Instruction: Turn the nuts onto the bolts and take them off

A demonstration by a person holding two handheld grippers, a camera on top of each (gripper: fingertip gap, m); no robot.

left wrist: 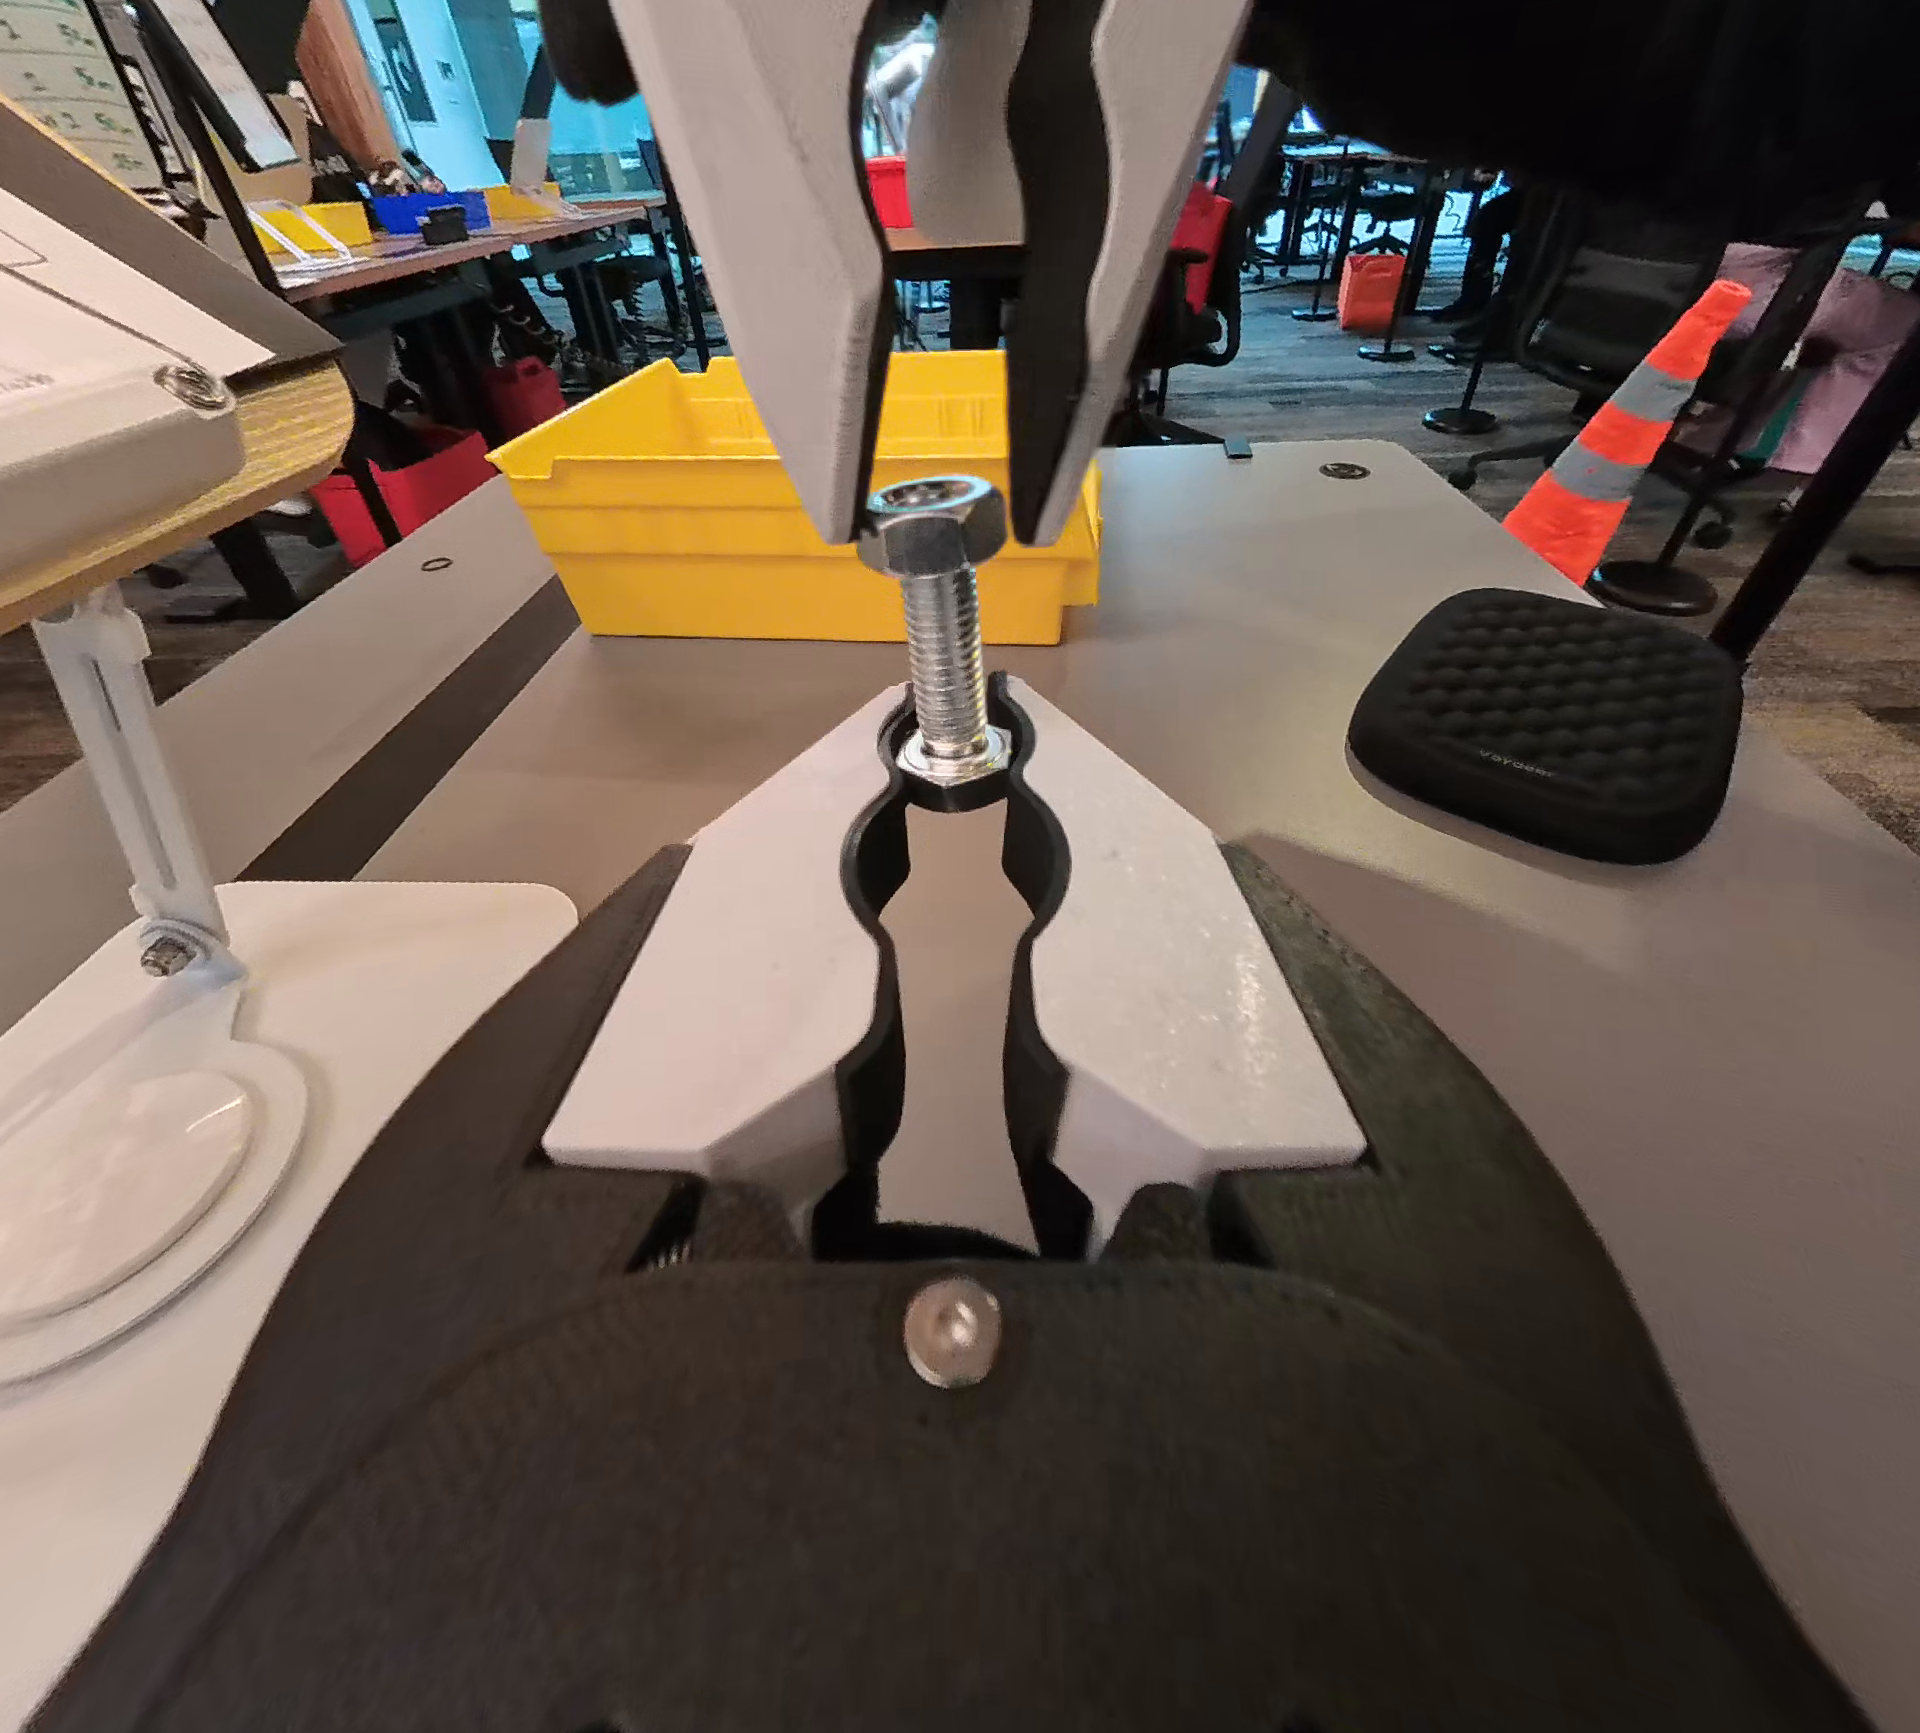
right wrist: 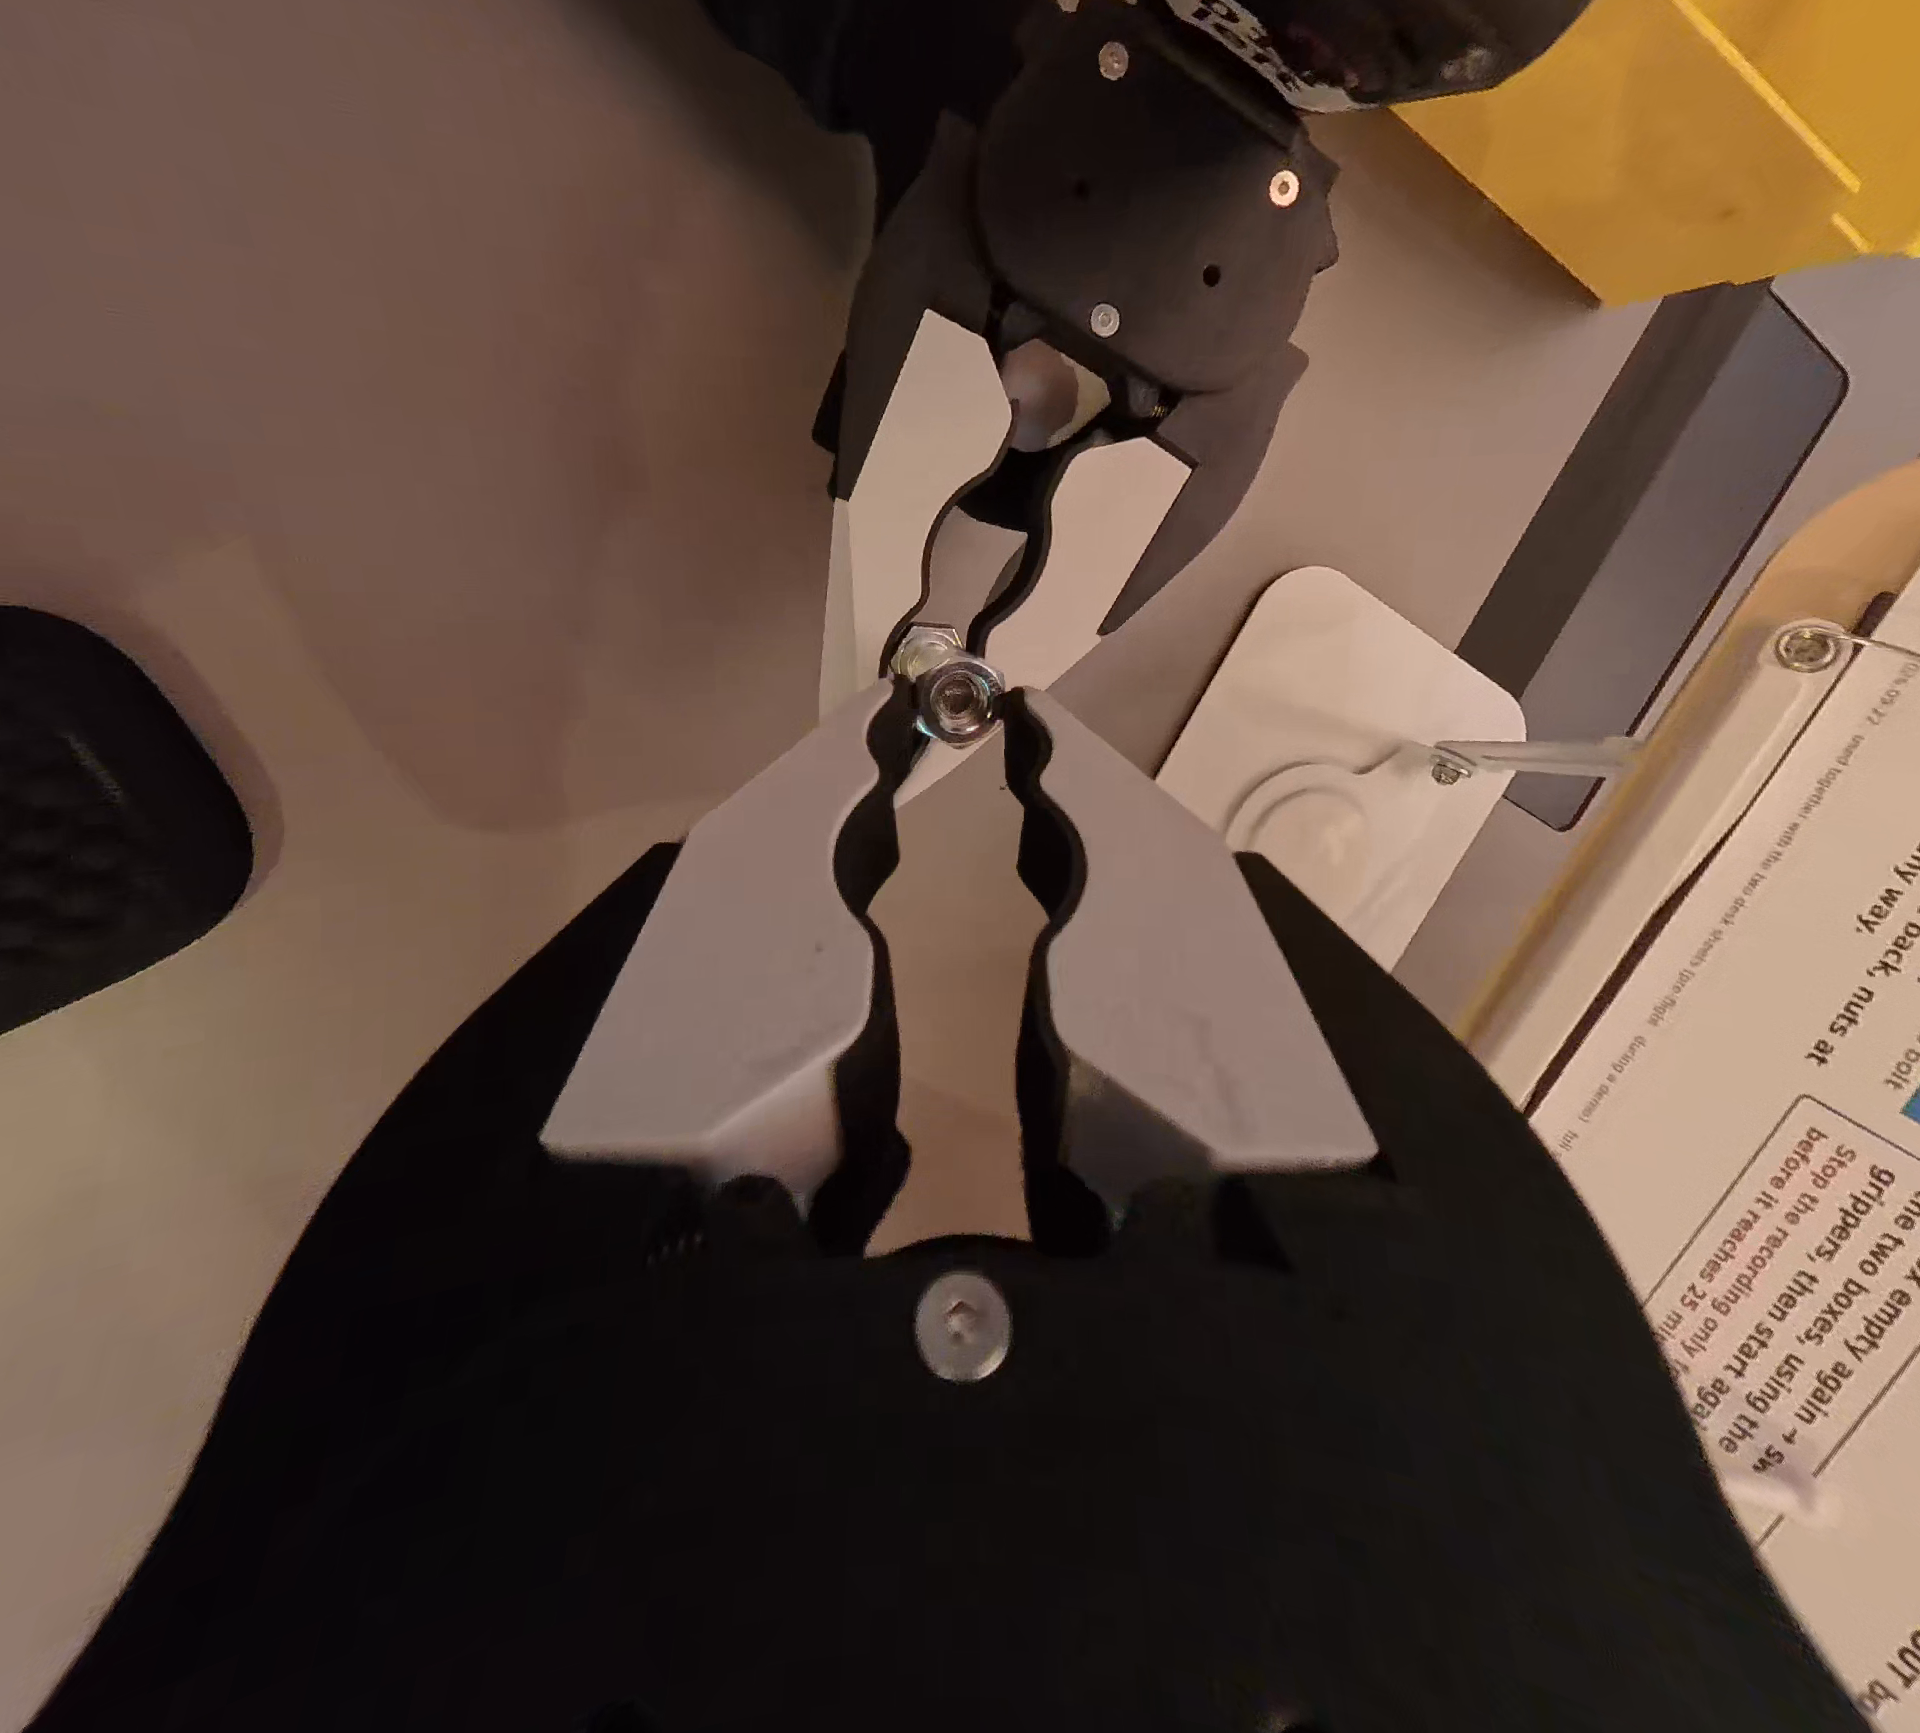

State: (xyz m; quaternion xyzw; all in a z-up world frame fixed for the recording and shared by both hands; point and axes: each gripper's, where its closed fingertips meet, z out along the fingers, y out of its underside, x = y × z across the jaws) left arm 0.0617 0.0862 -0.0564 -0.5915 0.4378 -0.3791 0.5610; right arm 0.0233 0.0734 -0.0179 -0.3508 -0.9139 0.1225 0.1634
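Observation:
A silver bolt (left wrist: 943, 644) stands upright above the grey table (left wrist: 1226, 644). My left gripper (left wrist: 951, 733) is shut on a nut (left wrist: 951, 761) that sits around the low end of the bolt's thread. My right gripper (left wrist: 935, 530) comes down from above and is shut on the bolt's hex head. In the right wrist view I look straight down: my right gripper (right wrist: 956, 709) clamps the bolt head (right wrist: 958, 703), and the left gripper (right wrist: 933, 647) holds the nut (right wrist: 920, 653) just beneath it.
A yellow bin (left wrist: 665, 530) stands just behind the bolt. A black textured pad (left wrist: 1548, 717) lies to the right. A white stand base (left wrist: 208, 1060) is at the left with a printed sheet (right wrist: 1714, 1112) above it. An orange cone (left wrist: 1631, 426) stands on the floor beyond the table. My hands' fingertips stand some 5 cm from each other.

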